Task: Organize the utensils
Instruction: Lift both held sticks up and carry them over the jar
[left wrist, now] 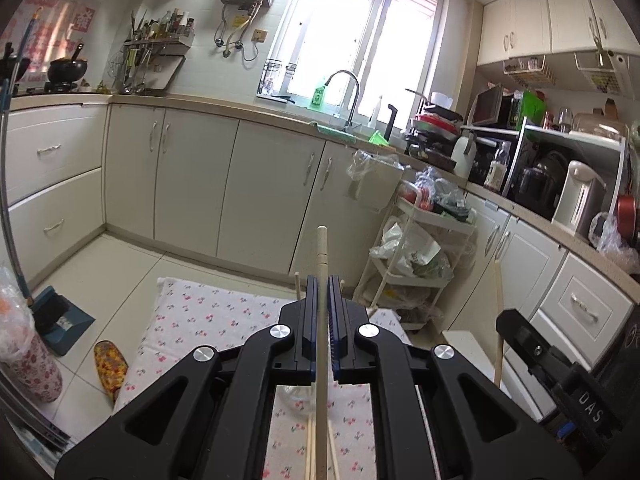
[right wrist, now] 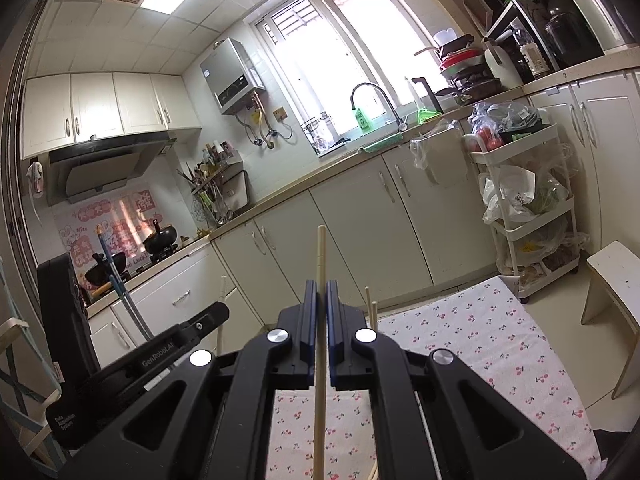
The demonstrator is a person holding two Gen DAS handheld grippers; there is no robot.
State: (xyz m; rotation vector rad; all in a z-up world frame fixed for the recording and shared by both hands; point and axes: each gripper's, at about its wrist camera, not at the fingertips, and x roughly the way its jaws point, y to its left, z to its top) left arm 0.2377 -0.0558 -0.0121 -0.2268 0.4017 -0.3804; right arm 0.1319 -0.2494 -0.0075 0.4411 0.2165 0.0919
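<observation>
Gripping chopsticks [left wrist: 322,256], both tools [left wrist: 323,284]

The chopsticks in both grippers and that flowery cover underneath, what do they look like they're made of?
Chopstick in the left gripper: pale, matt, probably bamboo or light wood; even tan colour, no shine. Chopstick in the right gripper: same look, with fine turned rings near its upper end. Cover: looks like woven cotton cloth, white with a small cherry print; it drapes softly and creases.
</observation>
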